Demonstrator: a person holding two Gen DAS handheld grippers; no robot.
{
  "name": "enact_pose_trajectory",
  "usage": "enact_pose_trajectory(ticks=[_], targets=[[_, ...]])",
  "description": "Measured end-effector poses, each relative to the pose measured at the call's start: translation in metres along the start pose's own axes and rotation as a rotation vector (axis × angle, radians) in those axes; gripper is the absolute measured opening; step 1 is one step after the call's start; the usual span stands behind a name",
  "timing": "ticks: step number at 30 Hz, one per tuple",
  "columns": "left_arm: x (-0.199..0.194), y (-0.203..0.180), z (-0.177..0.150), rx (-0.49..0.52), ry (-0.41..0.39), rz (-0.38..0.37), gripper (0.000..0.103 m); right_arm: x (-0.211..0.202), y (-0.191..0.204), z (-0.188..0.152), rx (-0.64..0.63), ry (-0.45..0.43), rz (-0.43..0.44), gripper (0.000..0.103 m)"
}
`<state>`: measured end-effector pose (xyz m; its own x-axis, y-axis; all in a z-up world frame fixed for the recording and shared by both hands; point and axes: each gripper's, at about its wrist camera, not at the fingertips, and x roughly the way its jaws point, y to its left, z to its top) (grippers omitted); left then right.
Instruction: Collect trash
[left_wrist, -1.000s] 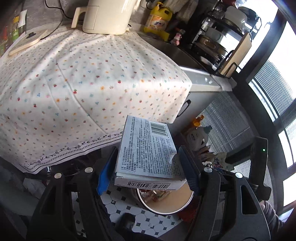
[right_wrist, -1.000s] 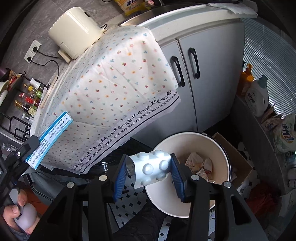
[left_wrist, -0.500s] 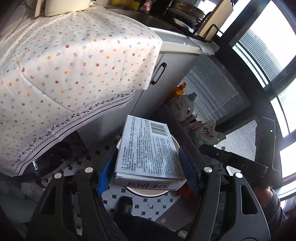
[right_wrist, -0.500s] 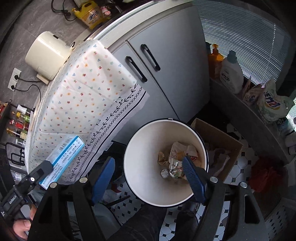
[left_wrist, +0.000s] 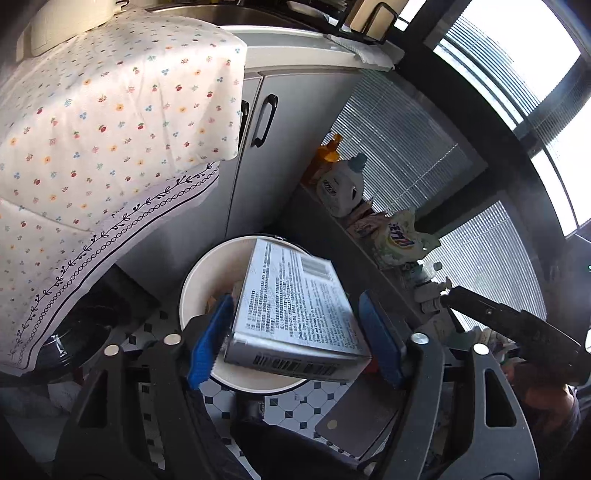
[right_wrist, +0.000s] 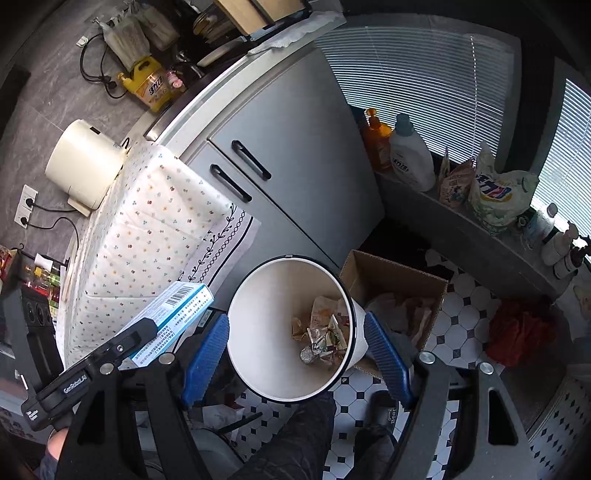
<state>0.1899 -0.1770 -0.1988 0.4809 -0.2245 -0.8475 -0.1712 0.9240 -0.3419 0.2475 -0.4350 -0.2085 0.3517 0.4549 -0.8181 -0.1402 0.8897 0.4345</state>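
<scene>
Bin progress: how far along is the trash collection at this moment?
Done: wrappers already lie in the bin, and the right claw above it is open and empty. In hand: the left claw grips a box near the bin. Left: dropping it in.

Right gripper (right_wrist: 295, 363) stood wide open above the bin (right_wrist: 258, 299); wrappers (right_wrist: 321, 338) lay inside, a box (right_wrist: 173, 317) beside it.

A floral tablecloth (right_wrist: 147, 225) drapes beside grey cabinet doors (right_wrist: 291, 155). A cream appliance (right_wrist: 86, 162) sits on the cloth. On the ledge stand an orange bottle (right_wrist: 375, 142), a white detergent bottle (right_wrist: 412, 157) (labels unreadable) and a refill pouch (right_wrist: 498, 194). A cardboard box (right_wrist: 399, 291) rests on the tiled floor (right_wrist: 469, 295).
</scene>
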Motion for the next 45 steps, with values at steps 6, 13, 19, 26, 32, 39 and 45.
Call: enact_pose_trajectory(ticks=[6,13,19,26,32,39,45], targets=[[0.001,0.0,0.011,-0.058,0.034,0.005,0.091,-0.018,-0.016,-0.001,0.029,-0.026,0.003,0.074],[-0.037,0.003,0.017,-0.11,-0.015,-0.002,0.092,-0.024,-0.012,0.001,0.006,-0.01,0.036,0.074],[-0.083,0.0,0.022,-0.089,-0.098,0.004,0.097,-0.034,0.011,0.01,-0.058,-0.005,0.068,0.075],[-0.133,0.007,0.034,-0.054,-0.194,0.012,0.097,-0.06,0.046,0.025,-0.096,-0.053,0.072,0.09],[-0.187,0.017,0.032,-0.01,-0.284,0.012,0.097,-0.1,0.087,0.025,-0.143,-0.164,0.034,0.095],[-0.249,0.037,0.007,0.027,-0.357,0.04,0.097,-0.147,0.138,0.009,-0.196,-0.256,0.008,0.095],[-0.304,0.054,-0.022,0.043,-0.43,0.065,0.097,-0.178,0.178,-0.02,-0.241,-0.302,0.012,0.095]])
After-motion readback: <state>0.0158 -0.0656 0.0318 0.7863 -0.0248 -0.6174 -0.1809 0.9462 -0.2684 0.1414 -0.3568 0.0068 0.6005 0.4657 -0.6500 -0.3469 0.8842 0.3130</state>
